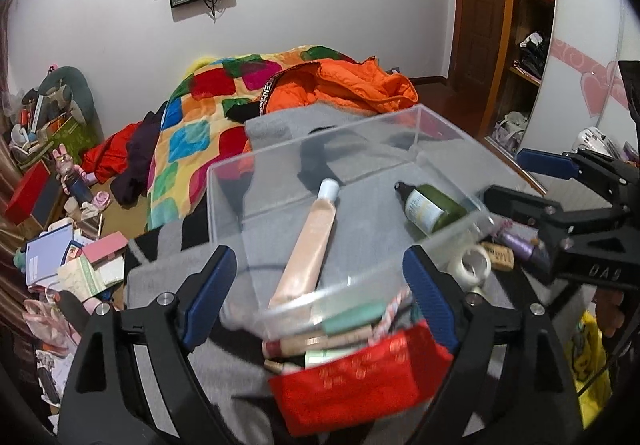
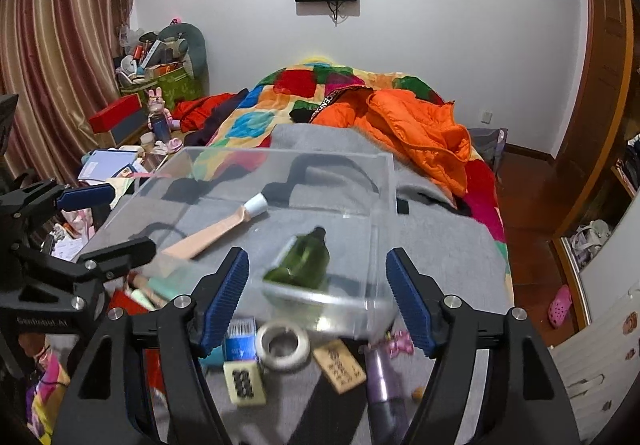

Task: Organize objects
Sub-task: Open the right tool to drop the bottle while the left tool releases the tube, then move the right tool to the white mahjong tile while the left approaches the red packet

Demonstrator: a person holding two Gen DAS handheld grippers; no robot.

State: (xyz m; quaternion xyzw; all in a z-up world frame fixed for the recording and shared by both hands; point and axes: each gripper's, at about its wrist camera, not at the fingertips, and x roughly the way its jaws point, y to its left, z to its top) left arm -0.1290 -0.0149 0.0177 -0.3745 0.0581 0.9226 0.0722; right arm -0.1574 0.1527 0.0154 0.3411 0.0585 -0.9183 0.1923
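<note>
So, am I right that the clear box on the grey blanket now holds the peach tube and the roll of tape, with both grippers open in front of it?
Not quite: beside the peach tube, the clear box holds the green bottle, not the roll of tape. The right wrist view shows the tape lying outside the box on the grey blanket. The left gripper and right gripper are indeed open.

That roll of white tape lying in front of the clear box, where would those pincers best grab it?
The tape roll lies flat, hole facing up, beside a wooden tag. Probably best taken from above: one of the right gripper's fingers in the hole and one outside, pinching the ring wall on its box-facing side, away from the clutter.
</note>
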